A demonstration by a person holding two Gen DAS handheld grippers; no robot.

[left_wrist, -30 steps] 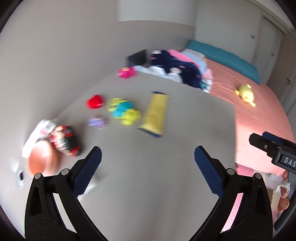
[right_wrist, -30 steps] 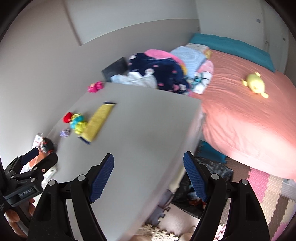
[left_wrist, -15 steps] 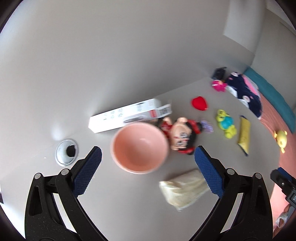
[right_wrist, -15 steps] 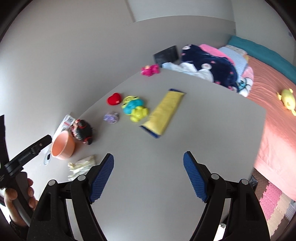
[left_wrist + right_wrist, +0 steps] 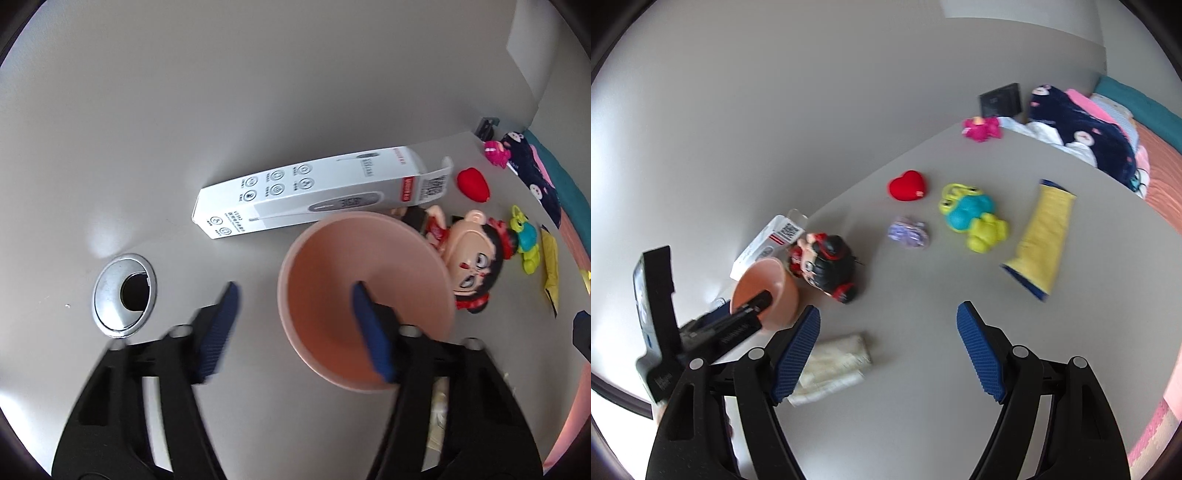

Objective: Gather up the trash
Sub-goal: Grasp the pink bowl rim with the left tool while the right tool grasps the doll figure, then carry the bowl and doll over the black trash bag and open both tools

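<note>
Between my left gripper's [image 5: 291,317] blue pads sits the near rim of the pink bowl [image 5: 369,258]: one pad hangs inside the bowl, the other outside over the grey desk [image 5: 258,406], and the jaws are closing, not yet pressing on the rim as far as I can see. My right gripper [image 5: 888,328] stands wide apart over bare desk, holding nothing and touching nothing.

Just beside its left pad lies the crumpled whitish wrapper [image 5: 834,363], flat on the desk near the bowl [image 5: 764,291]. From the left wrist only a sliver of that wrapper [image 5: 441,410] shows, below the bowl and behind the gripper's arm.

Outward from the bowl, the left view shows a white box [image 5: 321,192] lying along the wall and a doll [image 5: 469,258] touching the bowl's far side, plus a metal cable grommet [image 5: 123,295] in the desk that the right view barely shows. The right view gives me the rest: a small purple scrap [image 5: 908,232], a red heart [image 5: 908,185], a green and teal toy [image 5: 973,216], a yellow pouch [image 5: 1043,238], a pink toy [image 5: 981,128], and clothes [image 5: 1082,129] heaped at the far edge.
</note>
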